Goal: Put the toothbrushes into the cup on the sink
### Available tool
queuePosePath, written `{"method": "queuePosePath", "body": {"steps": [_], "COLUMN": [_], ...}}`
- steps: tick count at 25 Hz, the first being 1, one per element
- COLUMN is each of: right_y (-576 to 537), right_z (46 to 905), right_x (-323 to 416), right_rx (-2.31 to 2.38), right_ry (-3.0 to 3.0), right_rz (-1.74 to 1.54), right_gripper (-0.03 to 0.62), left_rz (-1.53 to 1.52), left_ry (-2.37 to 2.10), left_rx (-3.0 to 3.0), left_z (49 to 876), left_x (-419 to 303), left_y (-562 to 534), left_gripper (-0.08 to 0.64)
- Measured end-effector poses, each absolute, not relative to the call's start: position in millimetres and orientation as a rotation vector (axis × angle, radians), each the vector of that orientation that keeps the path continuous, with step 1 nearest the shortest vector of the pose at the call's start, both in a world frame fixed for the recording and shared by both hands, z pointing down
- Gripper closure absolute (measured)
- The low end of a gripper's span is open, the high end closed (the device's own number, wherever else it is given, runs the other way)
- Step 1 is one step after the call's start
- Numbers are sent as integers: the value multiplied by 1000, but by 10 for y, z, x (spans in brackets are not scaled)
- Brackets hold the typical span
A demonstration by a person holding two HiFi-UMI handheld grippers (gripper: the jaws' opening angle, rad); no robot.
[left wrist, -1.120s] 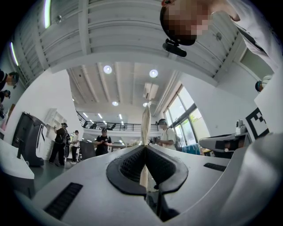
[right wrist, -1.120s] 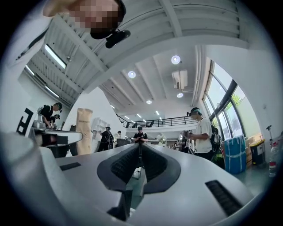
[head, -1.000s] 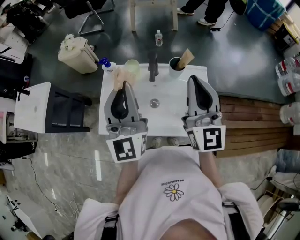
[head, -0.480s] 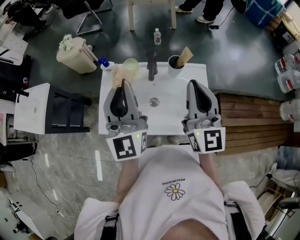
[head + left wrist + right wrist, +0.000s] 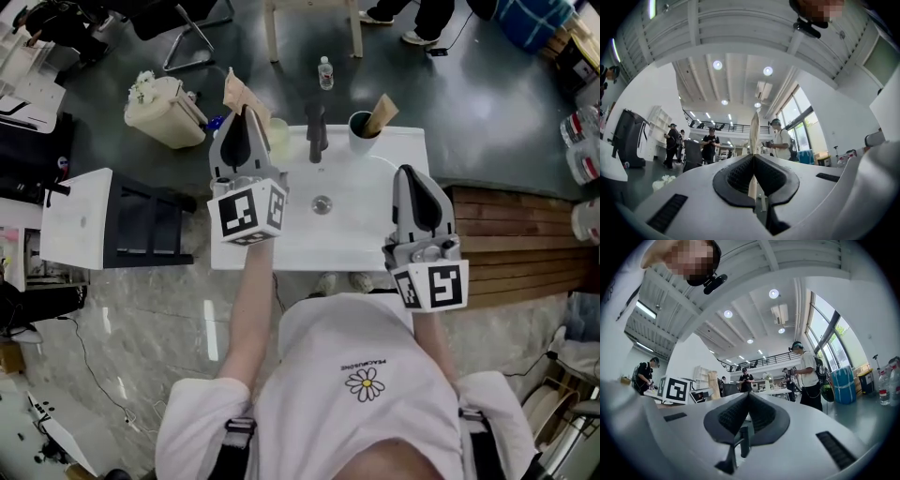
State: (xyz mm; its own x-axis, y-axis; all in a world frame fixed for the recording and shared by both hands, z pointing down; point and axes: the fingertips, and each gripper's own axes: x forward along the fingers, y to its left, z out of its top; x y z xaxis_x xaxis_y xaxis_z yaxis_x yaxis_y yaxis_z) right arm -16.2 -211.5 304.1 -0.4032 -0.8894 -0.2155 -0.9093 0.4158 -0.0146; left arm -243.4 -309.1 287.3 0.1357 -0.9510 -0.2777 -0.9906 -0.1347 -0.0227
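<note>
Head view: the toothbrush that I hold, a flat tan packet, has risen from low over the sink's left rear corner and now stands high above it, tilted to the left. My left tongs are clamped on its lower end. In the left gripper view the packet sits edge-on between the closed pads and points straight up. My left arm has come up and forward, so the marker cube is much nearer the head camera than 1 second ago.

I judge that this toothbrush is now lifted clear and ready to be carried right, to the dark cup at the back right of the sink. That cup already holds 1 tan toothbrush. A pale cup stands just beside my left tongs, left of the faucet.

My right tongs hang over the sink's right edge, closed on nothing, and have barely moved.

Writing: no brand reads on either packet. Each cube carries black-and-white square markers. My shirt has small print above a daisy, too small to read. The bottle on the floor has no legible label.
</note>
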Motion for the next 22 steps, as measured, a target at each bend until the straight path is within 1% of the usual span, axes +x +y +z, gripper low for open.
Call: {"method": "queuePosePath", "body": {"steps": [7,11,20,22], "right_y": [-2077,-2023,-1956,-1953], "right_z": [3143,3209,3258,3260], "right_x": [10,115,202,194], "right_rx": [-1663,-1717,-1782,-1780], "right_ry": [2438,2423,2409,2409], "right_rz": [83,79,51,44], "right_gripper": [580,580,580,580], "left_rz": [139,129,8,5], "left_ry": [2006,1990,2083,2106], "left_rx": [-2284,-2331,-2335,-2345], "left_z": [3620,3962,4427,4479], "left_x": [-2584,-2556,-2598,-2606], "left_y": [-3591,-3685,-3844,-3867], "left_gripper": [543,543,541,528]}}
